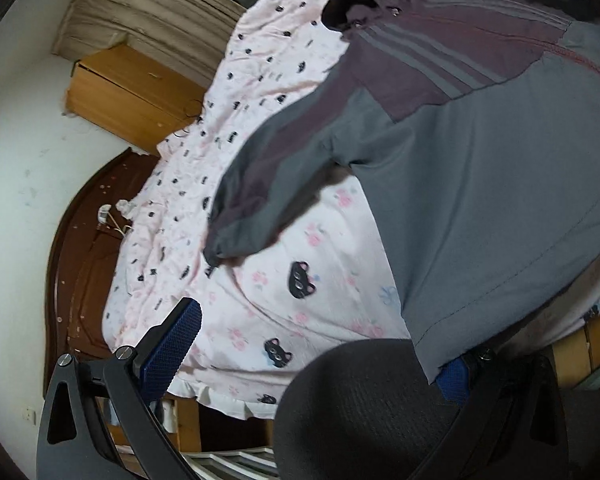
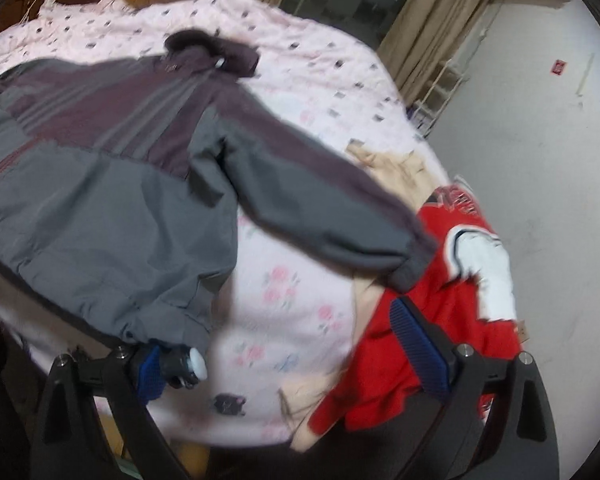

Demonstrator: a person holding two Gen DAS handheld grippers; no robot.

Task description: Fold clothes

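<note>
**Nearly flat: jacket spread on bed, both grippers at its hem**

Closest to the lenses, the two hand-held tools sit low at the near edge of the bed. The left gripper (image 1: 320, 344) has its fingers spread wide; one blue pad (image 1: 172, 344) stands clear over the quilt while the other is partly hidden under the jacket's hem corner, so nothing is pinched. The right gripper (image 2: 296, 344) is likewise spread, its left pad beside the opposite hem corner and a small white-tipped toggle (image 2: 188, 364), its right pad over a red garment (image 2: 412, 340).

Just beyond, the grey and plum jacket (image 1: 480, 184) lies front-up on the pink cat-print quilt (image 1: 260, 292), hem toward the camera, both sleeves angled outward. The right-hand sleeve cuff (image 2: 412, 268) rests on the red garment and a beige one (image 2: 396, 168) beneath it. Farther off are the dark collar, then curtains (image 2: 428, 16) and a wooden cabinet (image 1: 128, 96).

Judging by the layout, the scene fits either a jacket just smoothed for folding or one between folds. To fold well, each sleeve should be taken near the cuff and laid straight across the chest, with the cuff lifted clear of the red pile so nothing is dragged along. Both tools point forward and slightly downward, level with each other at the hem.
</note>
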